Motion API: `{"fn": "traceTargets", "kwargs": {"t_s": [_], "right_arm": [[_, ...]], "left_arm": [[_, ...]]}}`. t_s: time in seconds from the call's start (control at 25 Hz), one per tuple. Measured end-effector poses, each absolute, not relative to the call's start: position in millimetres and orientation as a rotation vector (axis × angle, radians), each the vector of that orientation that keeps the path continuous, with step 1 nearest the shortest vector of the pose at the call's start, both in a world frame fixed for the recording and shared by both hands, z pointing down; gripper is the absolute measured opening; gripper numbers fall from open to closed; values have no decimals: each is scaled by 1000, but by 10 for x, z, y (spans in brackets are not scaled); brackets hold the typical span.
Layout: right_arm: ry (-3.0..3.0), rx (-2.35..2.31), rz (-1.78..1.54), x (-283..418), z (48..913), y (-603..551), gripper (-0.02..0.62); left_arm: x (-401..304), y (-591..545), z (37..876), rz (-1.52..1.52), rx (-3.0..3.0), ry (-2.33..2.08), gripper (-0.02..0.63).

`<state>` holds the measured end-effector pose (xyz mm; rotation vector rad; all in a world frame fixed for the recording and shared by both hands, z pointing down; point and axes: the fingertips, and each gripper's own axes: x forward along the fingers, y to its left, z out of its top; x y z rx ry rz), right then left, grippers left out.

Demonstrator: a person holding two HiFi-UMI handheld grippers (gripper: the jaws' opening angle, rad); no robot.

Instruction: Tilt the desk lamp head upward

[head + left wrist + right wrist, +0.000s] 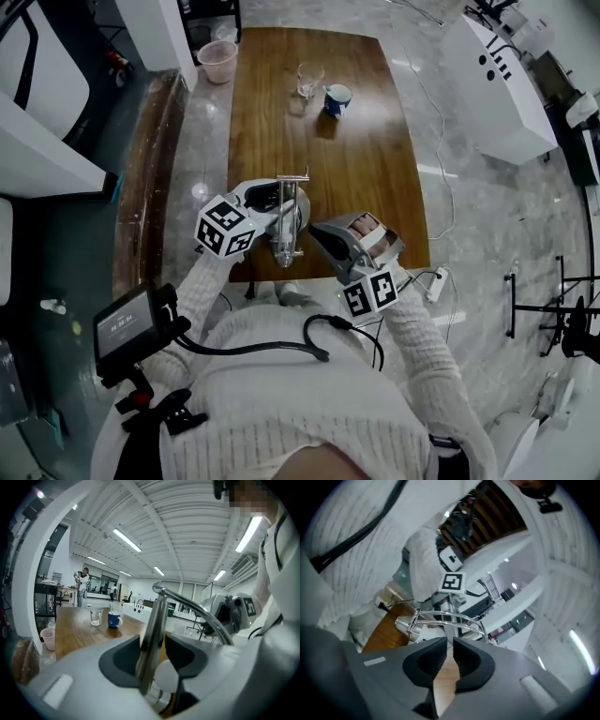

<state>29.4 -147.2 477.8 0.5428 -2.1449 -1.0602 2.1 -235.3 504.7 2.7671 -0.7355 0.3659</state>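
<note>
Standing at the near edge of the long brown wooden table (375,169), just in front of the person, the chrome metal desk lamp (289,225) has its upright stem between the jaws of the left gripper (152,641). Those jaws are spread apart, with a clear gap between the stem and one pad. Just beside the lamp, the right gripper (446,646) points at its curved arm with its jaws only a narrow slit apart and nothing between them but bare tabletop behind.
</note>
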Motion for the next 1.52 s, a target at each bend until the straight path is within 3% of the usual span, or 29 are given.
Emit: {"fn": "traceTargets", "kwargs": {"t_s": [0.12, 0.2, 0.28, 0.56, 0.76, 0.84, 1.32, 1.52], "right_arm": [[-1997, 359, -1360, 143, 4748, -1395, 122], [-1889, 268, -1538, 85, 4746, -1380, 223], [-1785, 222, -1713, 48, 4736, -1380, 256], [-1697, 118, -1992, -238, 4747, -1315, 249], [-1737, 128, -2005, -344, 4773, -1353, 179], [-1771, 137, -1974, -350, 4768, -1357, 161], [-2023, -40, -1643, -300, 4717, -1266, 195], [-2235, -159, -1340, -288, 4434, -1241, 193]], "left_arm": [[45, -2352, 5053, 374, 2753, -630, 166], [60, -2345, 5040, 371, 2742, -563, 170], [83, -2344, 5026, 368, 2736, -528, 172], [97, -2323, 5037, 365, 2716, -461, 178], [108, -2321, 5049, 354, 2716, -433, 181], [102, -2319, 5039, 360, 2716, -416, 181], [120, -2288, 5100, 379, 2719, -380, 181], [114, -2318, 5099, 365, 2717, -394, 181]]}}
